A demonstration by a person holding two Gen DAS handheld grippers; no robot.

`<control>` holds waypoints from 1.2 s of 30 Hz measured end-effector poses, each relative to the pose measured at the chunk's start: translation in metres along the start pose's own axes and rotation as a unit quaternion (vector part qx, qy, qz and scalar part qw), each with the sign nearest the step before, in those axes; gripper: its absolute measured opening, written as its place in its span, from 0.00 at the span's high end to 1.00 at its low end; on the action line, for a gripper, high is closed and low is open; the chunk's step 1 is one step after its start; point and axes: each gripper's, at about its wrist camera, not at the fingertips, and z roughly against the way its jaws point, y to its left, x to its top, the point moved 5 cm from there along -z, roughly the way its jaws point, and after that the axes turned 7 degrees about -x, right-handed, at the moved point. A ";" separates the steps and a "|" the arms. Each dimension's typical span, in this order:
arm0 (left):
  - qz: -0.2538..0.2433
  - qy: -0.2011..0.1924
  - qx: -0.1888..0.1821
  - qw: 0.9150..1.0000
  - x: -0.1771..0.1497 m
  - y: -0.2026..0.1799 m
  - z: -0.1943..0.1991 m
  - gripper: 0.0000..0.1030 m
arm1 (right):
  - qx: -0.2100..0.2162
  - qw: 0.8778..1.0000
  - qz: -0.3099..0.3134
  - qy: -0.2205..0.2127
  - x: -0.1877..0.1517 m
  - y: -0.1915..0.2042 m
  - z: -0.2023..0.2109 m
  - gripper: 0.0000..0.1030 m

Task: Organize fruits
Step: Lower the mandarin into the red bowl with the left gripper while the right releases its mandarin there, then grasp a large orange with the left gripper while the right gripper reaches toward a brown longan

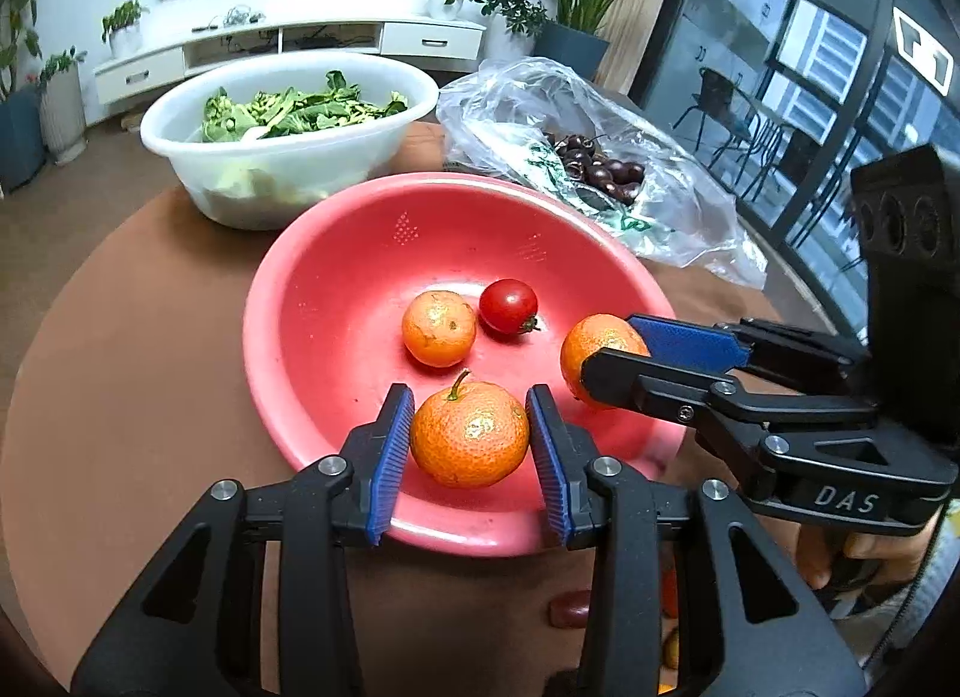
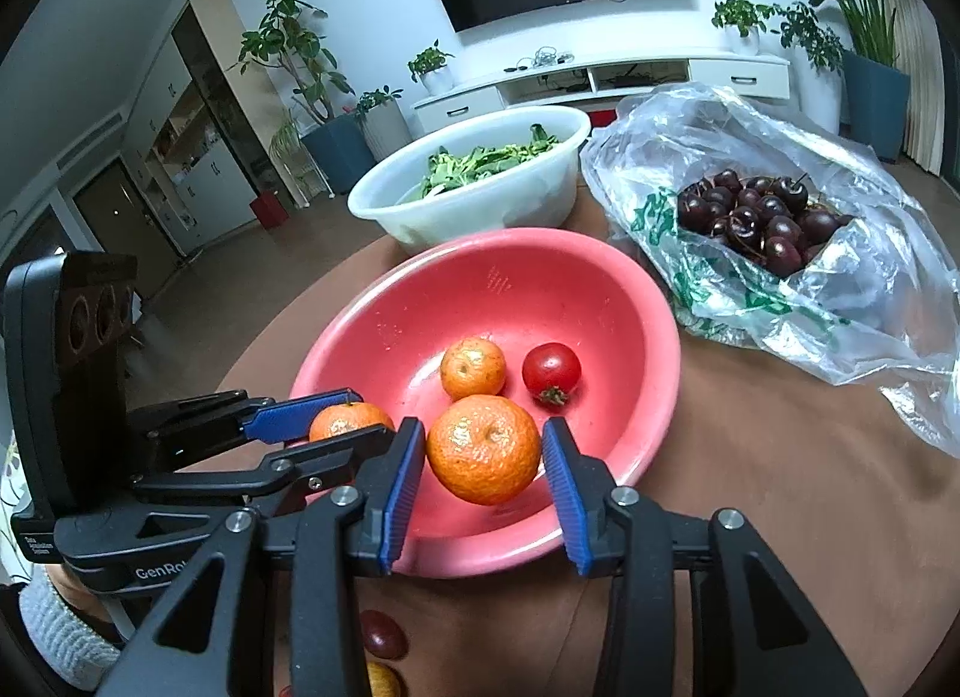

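Round orange mandarins pinched tight — one in left gripper, one in right gripper — both hanging just above near rim of shiny pink plastic bowl. Straight down to drop.

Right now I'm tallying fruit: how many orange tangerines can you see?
3. One lies in the pink plastic bowl beside the tomato; one in the left gripper's fingers; one in the right gripper's.
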 end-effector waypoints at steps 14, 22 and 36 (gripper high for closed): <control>-0.012 -0.021 0.011 1.000 0.001 -0.006 0.014 0.55 | -0.007 1.000 0.003 -0.027 0.001 0.001 0.021 0.54; -0.006 -0.031 0.003 1.000 -0.025 -0.021 0.051 0.55 | -0.014 0.998 0.005 -0.054 -0.021 0.008 0.065 0.51; -0.011 -0.013 -0.027 0.999 -0.130 -0.073 0.122 0.54 | -0.030 0.998 0.043 -0.025 -0.117 0.026 0.100 0.50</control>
